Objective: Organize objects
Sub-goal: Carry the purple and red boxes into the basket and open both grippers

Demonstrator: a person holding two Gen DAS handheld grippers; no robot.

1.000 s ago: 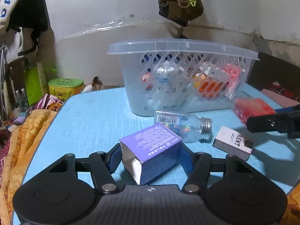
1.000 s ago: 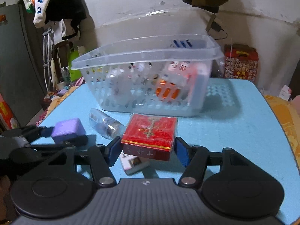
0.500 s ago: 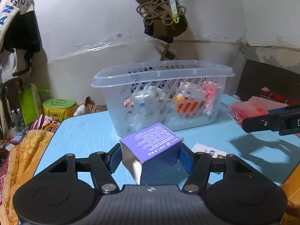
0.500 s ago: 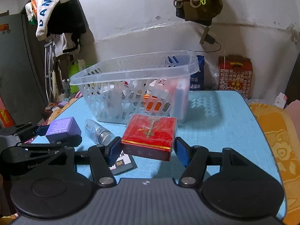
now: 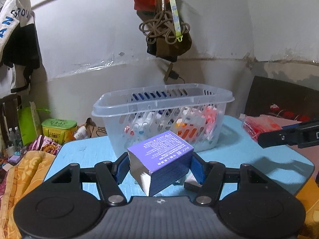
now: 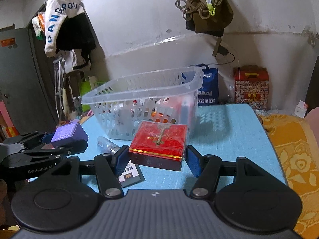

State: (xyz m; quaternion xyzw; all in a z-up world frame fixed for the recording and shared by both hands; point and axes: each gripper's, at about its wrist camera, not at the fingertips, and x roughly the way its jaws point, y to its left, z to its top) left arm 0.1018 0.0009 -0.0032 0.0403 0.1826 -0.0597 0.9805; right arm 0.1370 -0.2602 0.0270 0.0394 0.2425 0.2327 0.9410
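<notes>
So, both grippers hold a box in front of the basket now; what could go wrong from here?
1. The purple box sits skewed between the left gripper fingers, gripped near its corners, so it might twist or slip out.
2. The red box in the right gripper hangs below the rim of the clear basket; pushed forward without a lift, it could shove the basket.
3. The glass bottle lying on the table might get knocked and roll.

I have lifted both my grippers up and back from the basket (image 5: 162,107) over the last second. My left gripper (image 5: 160,167) carries the purple box (image 5: 161,159) well above the worktop (image 5: 249,155), hiding the bottle (image 6: 106,145) at 12 o'clock. My right gripper (image 6: 157,159) has raised the red box (image 6: 159,143), uncovering the white packet (image 6: 129,174) at 7 o'clock.
</notes>
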